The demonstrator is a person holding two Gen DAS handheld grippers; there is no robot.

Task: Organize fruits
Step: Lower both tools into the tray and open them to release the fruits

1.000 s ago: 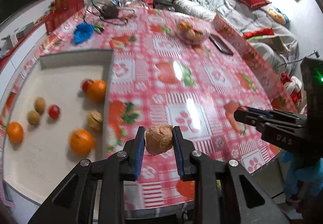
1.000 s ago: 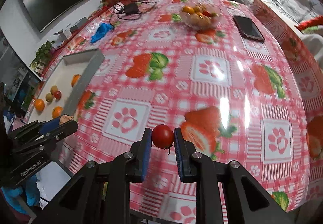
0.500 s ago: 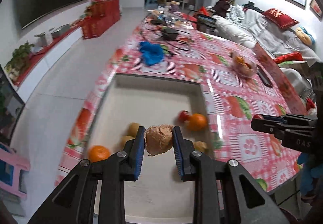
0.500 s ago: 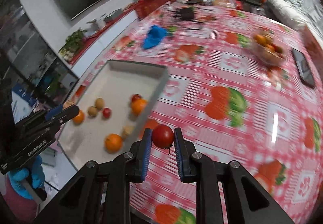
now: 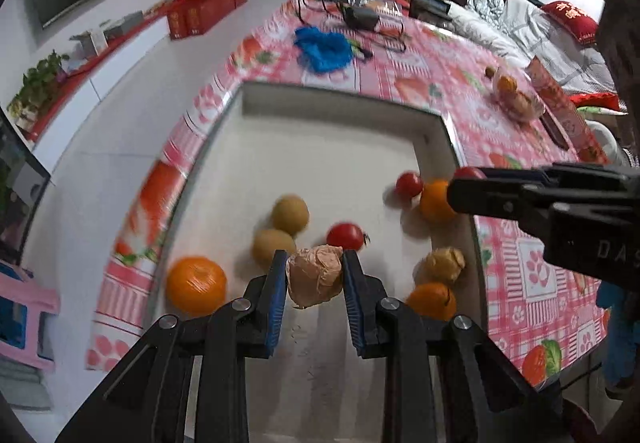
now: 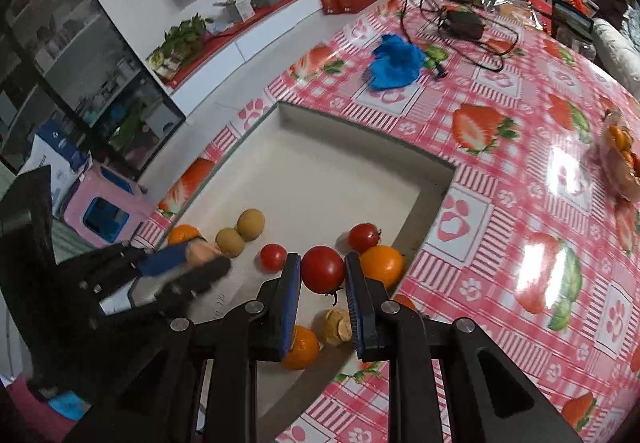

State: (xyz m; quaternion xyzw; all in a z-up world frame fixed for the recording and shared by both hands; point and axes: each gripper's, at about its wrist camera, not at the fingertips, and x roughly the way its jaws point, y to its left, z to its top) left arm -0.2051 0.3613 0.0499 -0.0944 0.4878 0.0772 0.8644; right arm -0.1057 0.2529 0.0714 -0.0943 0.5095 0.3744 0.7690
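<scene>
Covering the table, a pink strawberry-print checked oilcloth (image 6: 500, 171) surrounds the shallow white rectangular tray (image 5: 320, 147) mid-frame; left gripper (image 5: 315, 277) clamps a tan papery-husked fruit (image 5: 316, 275), right gripper (image 6: 322, 270) a round red tomato (image 6: 322, 269)

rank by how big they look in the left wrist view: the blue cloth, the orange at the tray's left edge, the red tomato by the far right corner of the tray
1. blue cloth, widest even though farthest away
2. orange, nearest the camera, which enlarges it
3. red tomato, clearly smallest

The cloth over the orange is close; nearness makes it unsure.
</scene>
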